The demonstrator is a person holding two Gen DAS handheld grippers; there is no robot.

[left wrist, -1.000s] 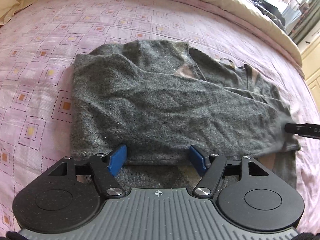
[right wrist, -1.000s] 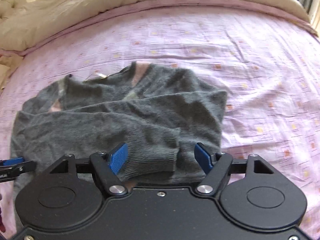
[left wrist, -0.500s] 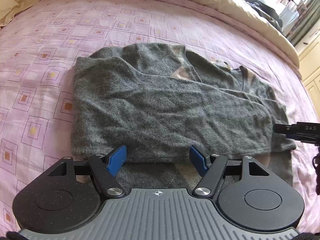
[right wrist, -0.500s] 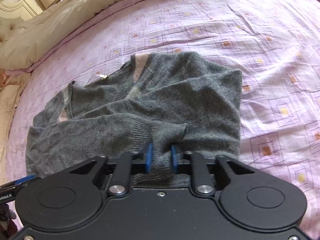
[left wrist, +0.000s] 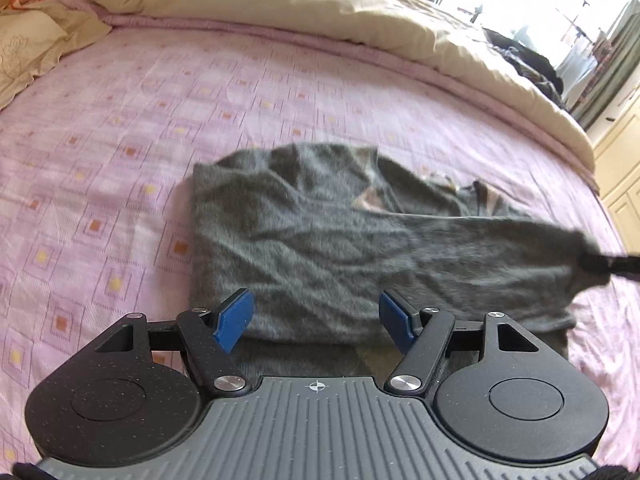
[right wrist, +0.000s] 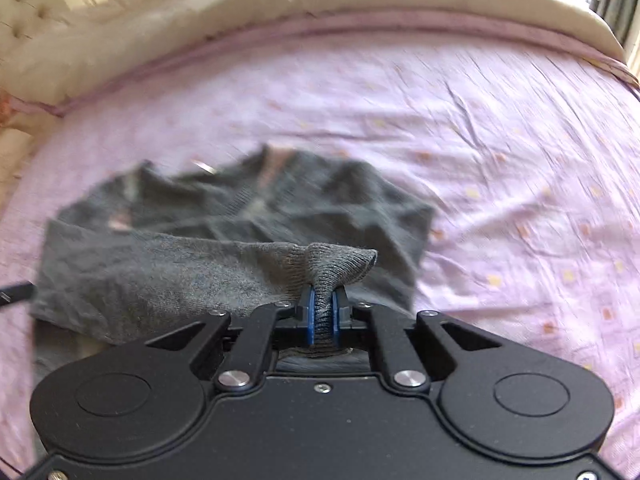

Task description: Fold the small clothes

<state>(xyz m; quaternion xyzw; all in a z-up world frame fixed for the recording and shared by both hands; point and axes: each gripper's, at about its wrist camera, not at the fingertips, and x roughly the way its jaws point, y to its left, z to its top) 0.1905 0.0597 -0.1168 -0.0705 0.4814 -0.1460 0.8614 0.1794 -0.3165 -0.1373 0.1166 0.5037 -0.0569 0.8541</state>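
Note:
A small grey knit sweater (left wrist: 320, 240) lies on the pink patterned bed sheet (left wrist: 120, 140), partly folded, with one sleeve laid across its body. My left gripper (left wrist: 316, 322) is open and empty, just above the sweater's near edge. My right gripper (right wrist: 323, 308) is shut on the ribbed sleeve cuff (right wrist: 340, 266) and holds it lifted off the sweater (right wrist: 240, 216). In the left wrist view the right gripper's black tip (left wrist: 612, 266) shows at the far right, with the sleeve pulled taut toward it.
A cream duvet (left wrist: 320, 4) is bunched along the far side of the bed and also shows in the right wrist view (right wrist: 200, 20). A cream pillow (left wrist: 28, 52) lies at far left. Dark clothes (left wrist: 524, 60) sit by the window. Cream cabinets (left wrist: 620, 168) stand at right.
My right gripper closed on the sleeve cuff and lifted it, pulling the sleeve up and to the right. My left gripper stayed open and rose away from the sweater.

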